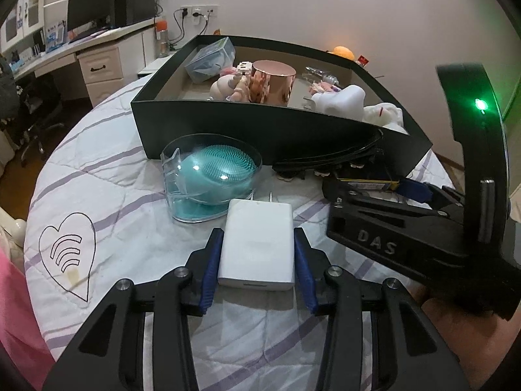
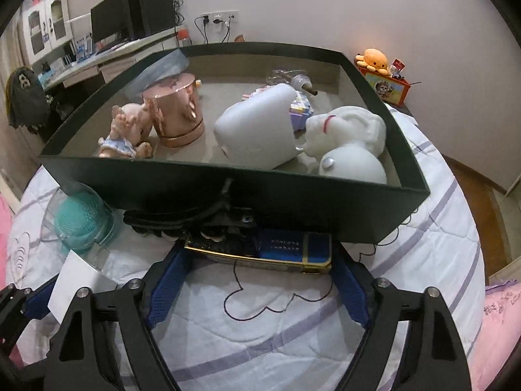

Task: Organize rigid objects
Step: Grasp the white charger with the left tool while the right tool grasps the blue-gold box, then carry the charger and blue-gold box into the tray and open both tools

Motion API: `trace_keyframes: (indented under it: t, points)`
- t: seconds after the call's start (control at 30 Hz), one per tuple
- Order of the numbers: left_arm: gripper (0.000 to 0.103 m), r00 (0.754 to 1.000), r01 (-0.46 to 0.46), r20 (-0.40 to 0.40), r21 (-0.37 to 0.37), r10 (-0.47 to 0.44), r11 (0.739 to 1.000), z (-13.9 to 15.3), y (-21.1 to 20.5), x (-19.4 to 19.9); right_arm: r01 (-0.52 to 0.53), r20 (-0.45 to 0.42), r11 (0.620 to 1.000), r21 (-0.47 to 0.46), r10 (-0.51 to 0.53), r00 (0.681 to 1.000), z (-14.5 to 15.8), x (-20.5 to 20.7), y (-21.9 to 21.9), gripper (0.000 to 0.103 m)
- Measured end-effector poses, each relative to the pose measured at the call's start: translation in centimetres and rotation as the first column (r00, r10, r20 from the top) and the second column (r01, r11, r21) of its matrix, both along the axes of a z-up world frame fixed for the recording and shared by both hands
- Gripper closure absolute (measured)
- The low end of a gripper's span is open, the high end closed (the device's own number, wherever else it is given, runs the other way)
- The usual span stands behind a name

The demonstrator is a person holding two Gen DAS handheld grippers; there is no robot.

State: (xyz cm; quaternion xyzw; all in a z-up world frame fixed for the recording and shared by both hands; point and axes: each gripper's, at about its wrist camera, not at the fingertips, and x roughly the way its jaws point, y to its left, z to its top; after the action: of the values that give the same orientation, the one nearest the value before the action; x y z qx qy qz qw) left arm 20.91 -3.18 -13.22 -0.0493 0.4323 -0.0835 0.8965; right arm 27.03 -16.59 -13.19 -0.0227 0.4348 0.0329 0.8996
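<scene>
A white power adapter (image 1: 257, 244) lies on the quilt between the blue pads of my left gripper (image 1: 257, 244); the pads sit at its sides with small gaps showing. The adapter also shows in the right wrist view (image 2: 78, 286). My right gripper (image 2: 259, 260) is open around a blue and gold tin (image 2: 276, 251) that lies against the dark green box (image 2: 228, 189). The box also shows in the left wrist view (image 1: 228, 130), as does the right gripper (image 1: 374, 192). A teal brush in a clear case (image 1: 208, 176) stands left of the tin.
The box holds a copper canister (image 2: 176, 114), a pig doll (image 2: 127, 130), a white jug (image 2: 257, 127), a white elephant figure (image 2: 348, 140) and small items. A black hair band (image 2: 162, 221) lies under the box's front edge. A desk (image 1: 65, 52) stands at far left.
</scene>
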Motion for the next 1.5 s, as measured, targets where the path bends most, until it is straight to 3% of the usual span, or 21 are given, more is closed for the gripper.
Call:
trace_keyframes:
  t: [0.37, 0.87, 1.2, 1.5]
  points:
    - [0.062, 1.000, -0.003, 0.013, -0.028, 0.004, 1.000, 0.9, 1.3, -2.3, -0.012, 0.011, 0.997, 0.072, 0.012, 1.000, 1.3, -4.1, -2.4, 0.019]
    - [0.062, 0.989, -0.049, 0.140, -0.027, 0.052, 0.998, 7.3, 3.8, -2.6, -0.077, 0.136, 0.989, 0.125, 0.060, 0.989, 8.0, -6.6, -2.5, 0.019]
    - [0.062, 0.974, -0.031, 0.224, -0.028, 0.037, 0.999, 11.2, 4.0, 3.4, -0.104, 0.220, 0.988, 0.114, 0.077, 0.972, 11.7, -2.1, -2.2, 0.019]
    - [0.062, 0.979, 0.010, 0.206, -0.010, -0.008, 1.000, 11.0, 2.3, 12.2, -0.099, 0.195, 0.990, 0.099, 0.079, 0.978, 11.6, 5.9, -2.0, 0.019]
